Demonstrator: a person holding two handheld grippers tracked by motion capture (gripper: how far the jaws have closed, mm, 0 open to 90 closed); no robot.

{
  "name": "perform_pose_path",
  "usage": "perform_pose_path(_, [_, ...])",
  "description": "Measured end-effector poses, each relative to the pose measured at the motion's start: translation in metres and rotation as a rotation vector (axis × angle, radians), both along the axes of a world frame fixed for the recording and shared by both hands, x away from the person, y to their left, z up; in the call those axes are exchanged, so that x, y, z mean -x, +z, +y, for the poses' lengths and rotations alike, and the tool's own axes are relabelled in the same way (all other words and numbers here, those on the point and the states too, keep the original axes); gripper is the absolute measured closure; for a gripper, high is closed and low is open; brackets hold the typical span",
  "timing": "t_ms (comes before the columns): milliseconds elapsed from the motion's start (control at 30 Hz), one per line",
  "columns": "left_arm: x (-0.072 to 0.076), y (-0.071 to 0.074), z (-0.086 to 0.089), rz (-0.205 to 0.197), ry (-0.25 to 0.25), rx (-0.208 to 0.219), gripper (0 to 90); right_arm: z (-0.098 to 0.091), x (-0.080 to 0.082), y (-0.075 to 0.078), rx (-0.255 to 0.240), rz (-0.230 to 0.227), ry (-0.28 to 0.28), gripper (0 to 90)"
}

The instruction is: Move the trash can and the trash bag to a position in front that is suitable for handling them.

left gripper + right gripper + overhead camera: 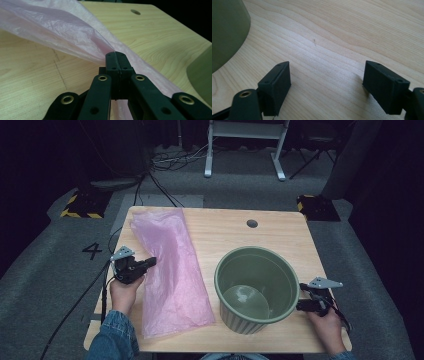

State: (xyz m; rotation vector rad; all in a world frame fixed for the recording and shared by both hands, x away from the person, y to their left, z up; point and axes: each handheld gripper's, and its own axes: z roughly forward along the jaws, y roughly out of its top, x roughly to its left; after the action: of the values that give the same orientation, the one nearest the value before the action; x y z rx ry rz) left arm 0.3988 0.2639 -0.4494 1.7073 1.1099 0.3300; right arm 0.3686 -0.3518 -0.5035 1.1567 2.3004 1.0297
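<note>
A long pink plastic bag lies flat along the left half of the wooden table. My left gripper is shut on the bag's left edge about halfway along it. In the left gripper view the jaws are pressed together with the thin pink film pinched between them and lifted off the wood. A green plastic pot stands upright and empty at the right. My right gripper hovers just right of the pot, open, with bare wood between its fingers.
A round cable hole sits near the table's far edge. The pot's wall is close on the left in the right gripper view. Cables, a yellow-and-black foot and white frame legs stand on the grey floor beyond.
</note>
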Motion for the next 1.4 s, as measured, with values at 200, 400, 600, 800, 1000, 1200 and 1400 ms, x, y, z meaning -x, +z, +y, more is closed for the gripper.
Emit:
perform_pose_path(200, [0.011, 0.016, 0.003, -0.047, 0.011, 0.009, 89.8, 0.0, 0.0, 0.0, 0.001, 0.0, 0.0, 22.1])
perform_pose_path(400, [0.02, 0.03, 0.004, -0.087, 0.014, 0.016, 89.8, 0.001, 0.002, 0.0, 0.001, -0.007, 0.013, 24.8])
perform_pose_path(600, [0.03, 0.053, 0.001, -0.157, 0.011, 0.038, 89.8, 0.006, 0.008, 0.0, -0.003, -0.009, 0.056, 28.6])
perform_pose_path(800, [0.037, 0.073, -0.002, -0.208, 0.004, 0.037, 89.8, 0.017, 0.014, 0.001, -0.001, -0.002, 0.101, 28.7])
perform_pose_path(1000, [0.042, 0.088, -0.003, -0.244, 0.005, 0.048, 89.8, 0.028, 0.017, 0.0, -0.004, -0.007, 0.137, 27.7])
perform_pose_path(1200, [0.047, 0.098, -0.002, -0.273, 0.007, 0.054, 89.7, 0.042, 0.018, 0.0, -0.004, -0.007, 0.173, 27.0])
perform_pose_path(1400, [0.051, 0.107, -0.002, -0.289, 0.004, 0.059, 89.7, 0.059, 0.016, 0.0, -0.004, -0.006, 0.193, 27.3])
